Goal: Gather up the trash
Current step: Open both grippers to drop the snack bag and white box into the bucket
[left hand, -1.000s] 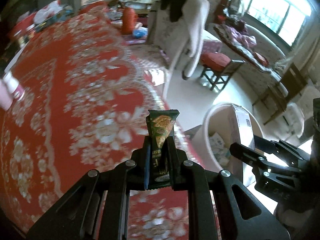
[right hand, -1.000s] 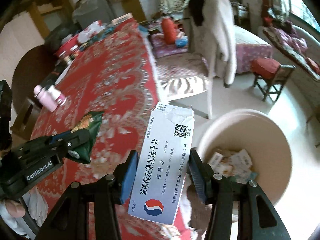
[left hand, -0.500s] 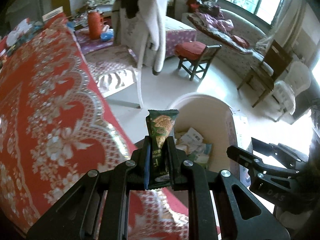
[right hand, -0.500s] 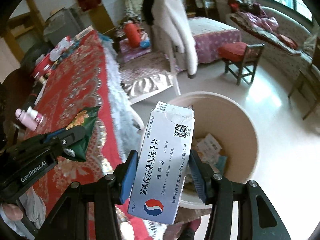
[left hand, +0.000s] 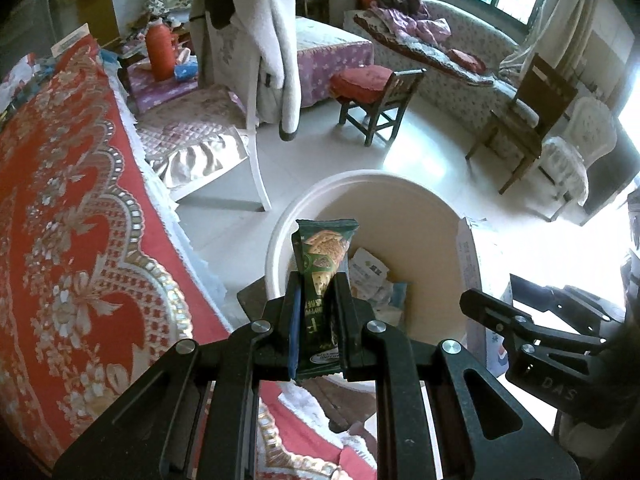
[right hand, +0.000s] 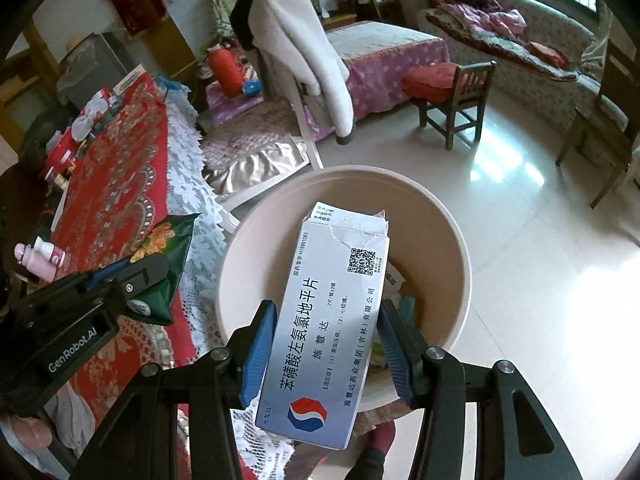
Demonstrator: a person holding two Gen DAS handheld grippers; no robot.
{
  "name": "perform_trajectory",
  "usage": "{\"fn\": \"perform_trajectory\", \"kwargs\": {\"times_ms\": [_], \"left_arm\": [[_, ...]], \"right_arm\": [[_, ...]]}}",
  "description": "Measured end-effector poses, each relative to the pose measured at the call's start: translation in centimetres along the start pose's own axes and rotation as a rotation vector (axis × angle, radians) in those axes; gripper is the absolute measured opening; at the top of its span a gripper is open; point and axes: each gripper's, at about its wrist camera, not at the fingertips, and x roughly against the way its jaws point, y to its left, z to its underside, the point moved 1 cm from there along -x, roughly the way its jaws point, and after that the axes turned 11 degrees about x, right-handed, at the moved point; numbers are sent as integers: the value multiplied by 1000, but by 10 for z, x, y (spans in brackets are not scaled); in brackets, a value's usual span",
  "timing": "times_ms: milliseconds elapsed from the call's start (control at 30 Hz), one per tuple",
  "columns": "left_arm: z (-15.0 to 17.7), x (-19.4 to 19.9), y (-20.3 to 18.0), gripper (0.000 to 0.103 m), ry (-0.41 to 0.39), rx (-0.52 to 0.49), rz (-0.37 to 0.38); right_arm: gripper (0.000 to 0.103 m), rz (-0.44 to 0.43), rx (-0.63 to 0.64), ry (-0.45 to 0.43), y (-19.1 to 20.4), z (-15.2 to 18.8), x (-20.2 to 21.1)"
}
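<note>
My left gripper [left hand: 318,292] is shut on a green biscuit wrapper [left hand: 322,256], held upright over the near side of a cream round bin [left hand: 412,192] on the floor. In the right wrist view my right gripper [right hand: 326,336] is shut on a white medicine box [right hand: 332,320] with a torn top, hanging above the same bin [right hand: 448,216]. Paper scraps [left hand: 370,272] lie in the bin's bottom. The left gripper [right hand: 132,280] with its wrapper [right hand: 168,264] shows at the left of the right view, and the right gripper's black fingers [left hand: 504,320] show at the right of the left view.
A table with a red patterned cloth [left hand: 68,220] and white lace edge [right hand: 188,168] borders the bin on the left. A pink bottle [right hand: 38,258] stands on it. A white chair with a draped coat [left hand: 272,40], a small wooden chair [left hand: 376,96] and tiled floor [right hand: 540,240] lie beyond.
Both grippers have swung off the red table toward the bin, which now lies directly under the wrapper and the box. Both grips are unchanged.
</note>
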Motion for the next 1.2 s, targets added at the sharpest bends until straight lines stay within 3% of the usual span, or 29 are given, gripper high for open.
{"fn": "perform_trajectory", "kwargs": {"times_ms": [1200], "left_arm": [[-5,-49,-3,13,90,52,-3]], "right_arm": [[50,-22,-50,70,-19,-5,-37]]}}
